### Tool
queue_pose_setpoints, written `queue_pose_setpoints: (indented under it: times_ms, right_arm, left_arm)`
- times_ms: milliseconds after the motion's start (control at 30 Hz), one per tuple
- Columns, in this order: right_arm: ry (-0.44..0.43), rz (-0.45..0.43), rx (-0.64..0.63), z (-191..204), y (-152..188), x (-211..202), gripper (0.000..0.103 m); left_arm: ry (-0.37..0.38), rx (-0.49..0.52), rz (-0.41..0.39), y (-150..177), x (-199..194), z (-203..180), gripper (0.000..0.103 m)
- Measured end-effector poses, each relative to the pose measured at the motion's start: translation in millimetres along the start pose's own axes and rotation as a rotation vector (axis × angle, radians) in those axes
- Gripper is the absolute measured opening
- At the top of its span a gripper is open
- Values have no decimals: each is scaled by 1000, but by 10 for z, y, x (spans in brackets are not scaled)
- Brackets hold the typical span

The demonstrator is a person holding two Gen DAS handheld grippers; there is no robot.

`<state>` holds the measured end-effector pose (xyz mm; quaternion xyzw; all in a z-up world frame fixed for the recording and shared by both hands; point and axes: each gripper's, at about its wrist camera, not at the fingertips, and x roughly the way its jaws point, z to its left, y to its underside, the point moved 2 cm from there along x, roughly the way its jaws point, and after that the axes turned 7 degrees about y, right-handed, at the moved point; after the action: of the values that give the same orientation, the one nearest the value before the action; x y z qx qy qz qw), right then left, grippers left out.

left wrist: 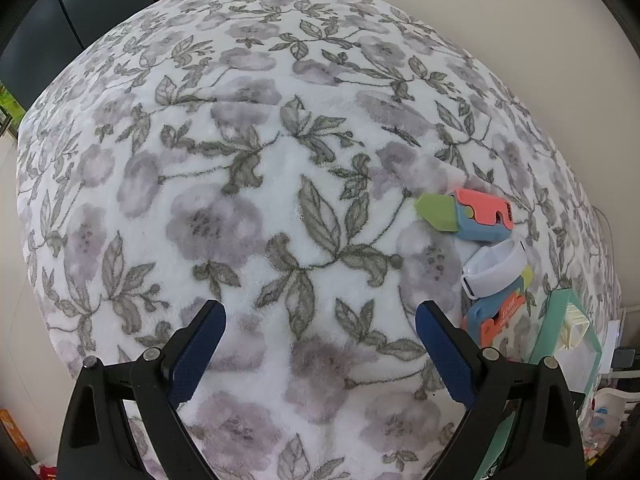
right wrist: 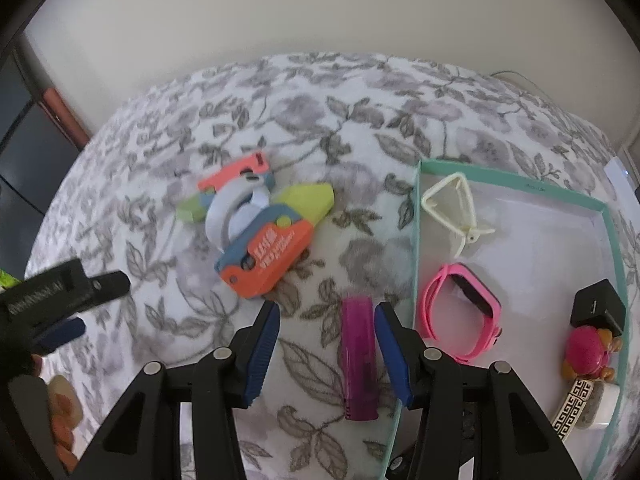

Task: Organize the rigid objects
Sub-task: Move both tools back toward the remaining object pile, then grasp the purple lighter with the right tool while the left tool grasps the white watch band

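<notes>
The purple plastic bar (right wrist: 360, 356), low centre of the right wrist view beside the teal tray (right wrist: 412, 240), looks light, stiff and slick, best pinched across its narrow sides by the half-spread, empty right claw (right wrist: 326, 320); the left claw (left wrist: 320, 320) gapes wide.

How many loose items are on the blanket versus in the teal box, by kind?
On the floral blanket:
Toy knives: 2
White band: 1
Purple case: 1

In the teal box:
Cream clip: 1
Pink watch: 1
Black adapter: 1
Pink figure: 1
Patterned piece: 1

Total: 9
</notes>
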<state>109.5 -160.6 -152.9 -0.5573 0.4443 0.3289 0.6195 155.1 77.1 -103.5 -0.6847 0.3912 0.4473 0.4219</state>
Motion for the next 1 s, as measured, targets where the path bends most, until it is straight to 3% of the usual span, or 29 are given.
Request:
queue_pose_setpoints:
  times_ms: [367,733,1000]
  right_arm:
    - [52,75,-39,76,134,187,47]
    - [66,125,-68,114,235,213,24]
    - [59,131,-44,130,250,221,22]
  left_arm:
    - [8,5,13,-11,40,-7,96]
    - [26,29,41,5,131,-60,96]
    - [57,106,69,35,226,-260,96]
